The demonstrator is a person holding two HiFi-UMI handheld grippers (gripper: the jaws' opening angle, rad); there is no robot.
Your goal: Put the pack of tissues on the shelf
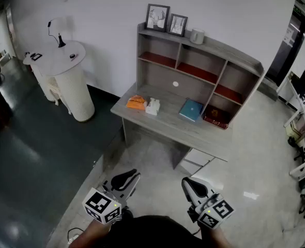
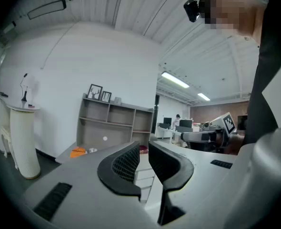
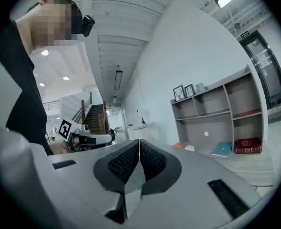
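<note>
Grey wooden desk (image 1: 169,126) with a shelf unit (image 1: 195,71) on its back edge, far across the floor from both tools. Left gripper (image 1: 134,175), near left: jaws slightly apart, nothing between them. Right gripper (image 1: 187,182), near right: jaws pressed together, empty. Small white soft pack of tissues (image 1: 153,106) lies on the desk's left part, touching or just beside a flat orange packet (image 1: 136,102). The pack is probably light, squashy and film-slick, so grip across its narrower sides with moderate squeeze.

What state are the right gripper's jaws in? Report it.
Shut: in its own view the right gripper has both jaws pressed together, with nothing between them.
</note>
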